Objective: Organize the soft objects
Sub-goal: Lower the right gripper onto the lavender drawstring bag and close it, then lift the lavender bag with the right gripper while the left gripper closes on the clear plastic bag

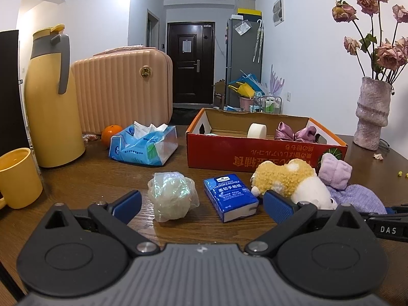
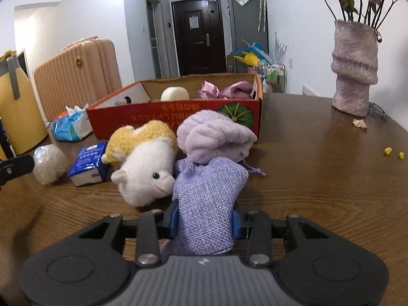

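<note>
Lavender pouch (image 2: 207, 193) pinched in my right gripper (image 2: 205, 220), frame centre; left gripper (image 1: 201, 201) spread, empty. Plush toy (image 2: 142, 163), fuzzy purple pouch (image 2: 214, 137), tissue pack (image 1: 230, 200), wrapped ball (image 1: 172, 196) remain out. Box (image 2: 178, 117) upper centre holds bow (image 2: 224, 90), tape roll (image 2: 174, 94).

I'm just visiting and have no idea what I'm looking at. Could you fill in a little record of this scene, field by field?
Setting: brown wooden table
Left gripper: open, holding nothing
Right gripper: shut on lilac woven drawstring pouch
Container: open orange cardboard box
Already inside: white tape roll, pink satin bow
Outside it: cream-and-tan plush toy, fluffy lilac pouch, blue handkerchief pack, crinkly clear plastic bundle
</note>
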`<state>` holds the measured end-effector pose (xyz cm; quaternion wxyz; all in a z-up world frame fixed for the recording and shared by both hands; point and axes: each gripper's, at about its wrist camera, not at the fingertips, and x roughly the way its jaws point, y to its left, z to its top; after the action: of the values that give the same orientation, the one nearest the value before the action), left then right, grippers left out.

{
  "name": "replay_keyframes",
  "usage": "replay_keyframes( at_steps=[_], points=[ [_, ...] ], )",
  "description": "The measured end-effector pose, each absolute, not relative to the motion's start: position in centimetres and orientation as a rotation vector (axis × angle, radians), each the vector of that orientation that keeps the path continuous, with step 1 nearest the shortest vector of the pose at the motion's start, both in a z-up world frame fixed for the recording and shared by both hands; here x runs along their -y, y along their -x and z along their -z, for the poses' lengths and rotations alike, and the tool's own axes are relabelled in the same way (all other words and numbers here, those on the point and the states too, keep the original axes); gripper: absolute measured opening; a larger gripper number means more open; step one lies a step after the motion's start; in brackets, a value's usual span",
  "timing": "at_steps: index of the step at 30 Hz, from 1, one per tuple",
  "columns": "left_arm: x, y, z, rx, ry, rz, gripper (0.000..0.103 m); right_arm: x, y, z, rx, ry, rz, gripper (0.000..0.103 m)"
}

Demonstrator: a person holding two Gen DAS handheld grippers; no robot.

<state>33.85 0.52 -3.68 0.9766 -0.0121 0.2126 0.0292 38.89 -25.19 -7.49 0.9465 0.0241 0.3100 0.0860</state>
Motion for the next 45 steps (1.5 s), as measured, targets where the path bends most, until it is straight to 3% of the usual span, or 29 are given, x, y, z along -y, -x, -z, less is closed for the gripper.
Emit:
replay_keyframes(
  at_steps=[17, 45],
  points=[
    [-0.9, -34.0, 3.6, -0.429, 0.036, -0.066, 0.103, 26.3, -36.1, 4.0, -0.366, -0.072, -0.138, 0.035],
    [-6.3, -39.0, 5.5, -0.542, 0.025, -0.109, 0.103, 28.7, -36.5, 4.0, -0.320, -0.142, -0.024, 0.035]
  ],
)
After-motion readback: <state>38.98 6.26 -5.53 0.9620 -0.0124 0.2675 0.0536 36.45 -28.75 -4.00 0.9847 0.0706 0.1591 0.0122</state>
